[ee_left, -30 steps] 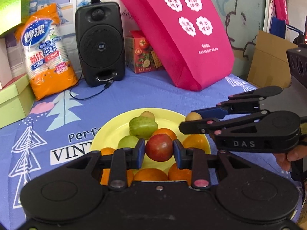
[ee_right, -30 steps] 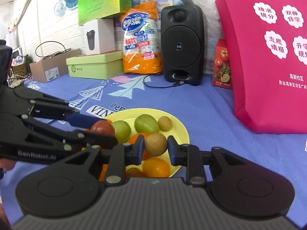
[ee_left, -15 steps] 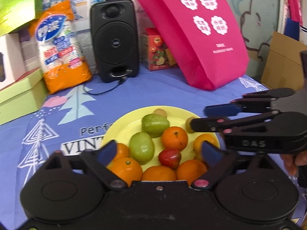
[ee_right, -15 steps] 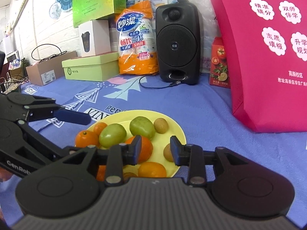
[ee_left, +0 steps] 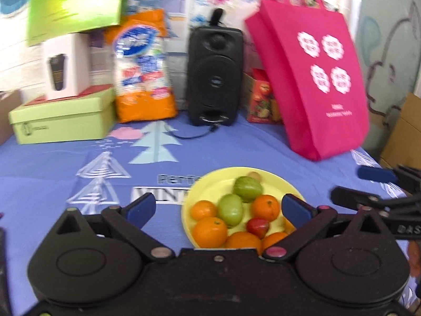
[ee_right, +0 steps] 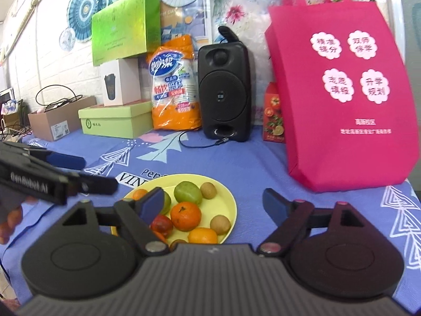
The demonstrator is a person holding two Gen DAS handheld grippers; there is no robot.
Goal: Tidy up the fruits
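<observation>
Both views bright, evenly lit; shadows soft. Left wrist view smeared by motion blur, worst on the green box (ee_left: 76, 2). Right wrist view sharper. Fisheye bending and dark vignette at all corners.

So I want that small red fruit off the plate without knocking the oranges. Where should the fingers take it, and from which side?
Probably from above, across the red fruit's widest part. Oranges crowd it on the yellow plate, so a level approach would nudge them; both grippers are open.
</observation>
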